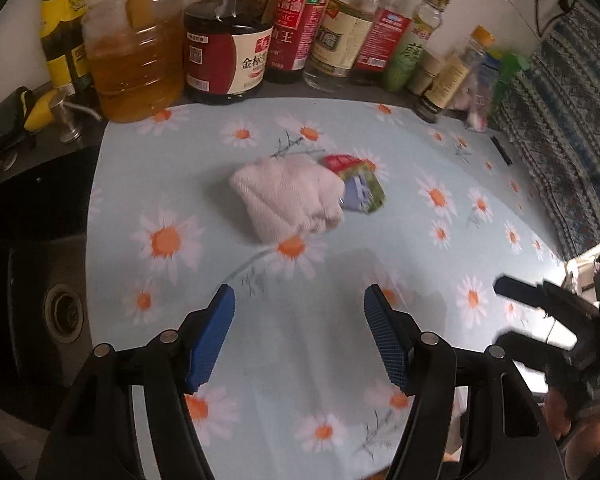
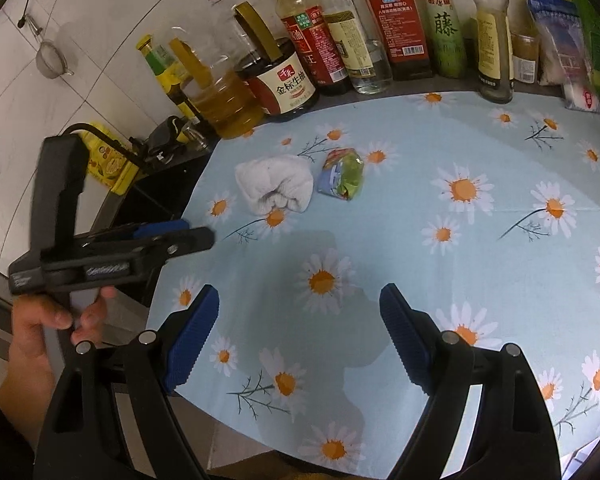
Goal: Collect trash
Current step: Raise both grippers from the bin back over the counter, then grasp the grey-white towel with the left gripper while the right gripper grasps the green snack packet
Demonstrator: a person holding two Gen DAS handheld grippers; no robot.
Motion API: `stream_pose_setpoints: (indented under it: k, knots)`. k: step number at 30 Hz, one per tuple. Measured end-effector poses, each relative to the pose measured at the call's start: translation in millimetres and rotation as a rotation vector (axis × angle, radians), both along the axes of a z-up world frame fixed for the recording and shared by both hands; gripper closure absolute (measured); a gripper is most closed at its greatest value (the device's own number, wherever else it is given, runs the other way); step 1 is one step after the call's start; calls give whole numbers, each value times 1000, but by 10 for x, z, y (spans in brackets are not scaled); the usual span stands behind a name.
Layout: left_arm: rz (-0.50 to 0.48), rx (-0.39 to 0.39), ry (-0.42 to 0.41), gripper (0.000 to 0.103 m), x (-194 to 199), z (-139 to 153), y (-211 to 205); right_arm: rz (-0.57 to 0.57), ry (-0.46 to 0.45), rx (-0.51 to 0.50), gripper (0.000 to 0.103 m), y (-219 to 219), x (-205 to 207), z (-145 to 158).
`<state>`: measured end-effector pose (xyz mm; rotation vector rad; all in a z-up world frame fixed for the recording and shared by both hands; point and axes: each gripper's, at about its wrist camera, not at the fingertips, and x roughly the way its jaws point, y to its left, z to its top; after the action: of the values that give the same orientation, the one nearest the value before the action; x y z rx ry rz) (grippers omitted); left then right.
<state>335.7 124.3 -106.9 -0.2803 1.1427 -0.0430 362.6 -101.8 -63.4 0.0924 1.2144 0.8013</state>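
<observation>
A crumpled colourful snack wrapper [image 1: 358,182] lies on the daisy-print tablecloth [image 1: 300,340], touching the right side of a folded white cloth [image 1: 288,198]. Both also show in the right wrist view: the wrapper [image 2: 342,176] and the cloth [image 2: 276,184]. My left gripper [image 1: 300,312] is open and empty, hovering over the tablecloth short of the cloth; from the right wrist view it [image 2: 188,232] shows side-on at the left. My right gripper [image 2: 300,312] is open and empty over the cloth's near part, well short of the wrapper; it shows at the right edge of the left wrist view [image 1: 500,312].
A row of oil, sauce and vinegar bottles [image 1: 228,40] stands along the back wall. A dark sink [image 1: 40,260] with a drain lies left of the tablecloth. A patterned fabric [image 1: 560,128] hangs at the right. Small seasoning packets [image 2: 568,60] stand at the back right.
</observation>
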Motion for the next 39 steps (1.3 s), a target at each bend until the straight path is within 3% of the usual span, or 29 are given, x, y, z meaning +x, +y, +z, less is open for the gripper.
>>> stream_pose_setpoints:
  k: [4,8,10,17,25,32,39]
  knots:
    - [16,-13,21,37,252,-153,30,5,11,2,21,21,40,-52]
    - [20,10,20,26,468,-227,38,9,25,-2,21,15,73,-115]
    - [33,42,37,26,569,-284,59,12,33,-13,21,7,81,-156]
    - [42,-23,36,26,814,-330,101,0,61,-20,21,-75,92,-244]
    - [17,14,37,26,990,-403,-15,-8,69,-17,21,-110,118,-255]
    - [-15,23,18,60,955,-395,-31,-11,67,-15,21,-120,130,-252]
    - [-9,23,-6,66,835,-293,-15,1,42,-23,21,-66,240,-224]
